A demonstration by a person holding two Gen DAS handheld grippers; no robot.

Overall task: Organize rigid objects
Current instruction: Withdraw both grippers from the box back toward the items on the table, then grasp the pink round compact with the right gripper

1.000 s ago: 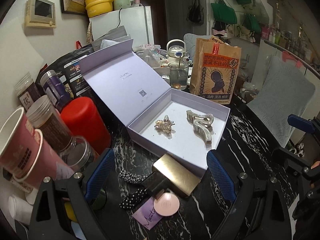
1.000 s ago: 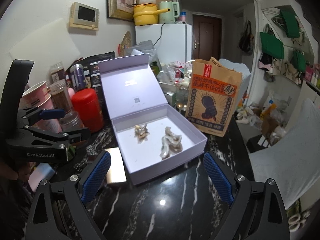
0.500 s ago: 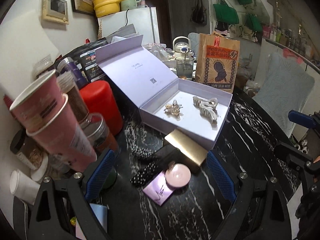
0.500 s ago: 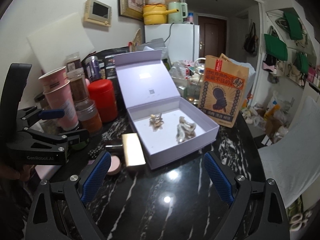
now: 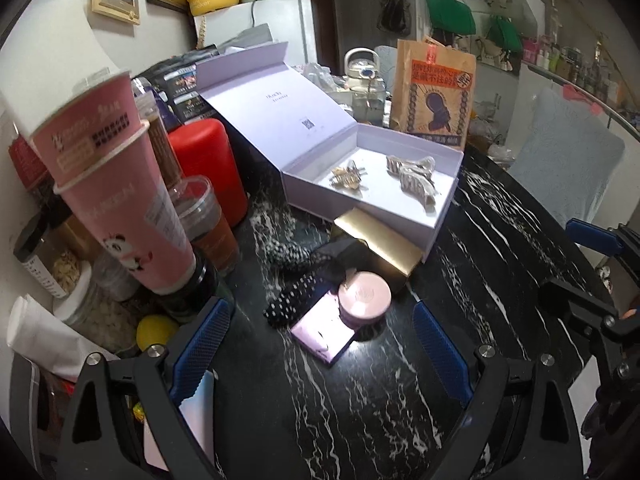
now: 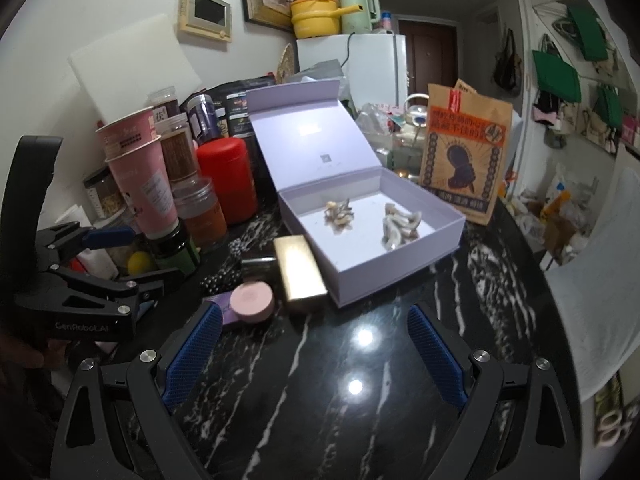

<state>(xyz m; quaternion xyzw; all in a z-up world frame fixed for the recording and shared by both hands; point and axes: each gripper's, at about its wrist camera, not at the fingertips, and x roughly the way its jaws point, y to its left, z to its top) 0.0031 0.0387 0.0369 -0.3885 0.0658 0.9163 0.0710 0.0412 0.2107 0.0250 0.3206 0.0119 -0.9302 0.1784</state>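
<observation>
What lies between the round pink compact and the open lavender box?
A gold rectangular case, one end against the lavender box front wall, the other beside the round pink compact. The right wrist view shows it most clearly.

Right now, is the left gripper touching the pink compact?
Apart. The left wrist view shows the left gripper with open fingers, bare black table between them and the pink compact.

Stacked pink paper cups point(image 5: 116, 200) stand beside a red canister point(image 5: 208, 168) on the black marble table point(image 5: 360, 400), a printed brown paper bag point(image 6: 464, 156) stands upright farther back, and a yellow pot point(image 6: 314, 16) tops the white fridge point(image 6: 372, 64).
</observation>
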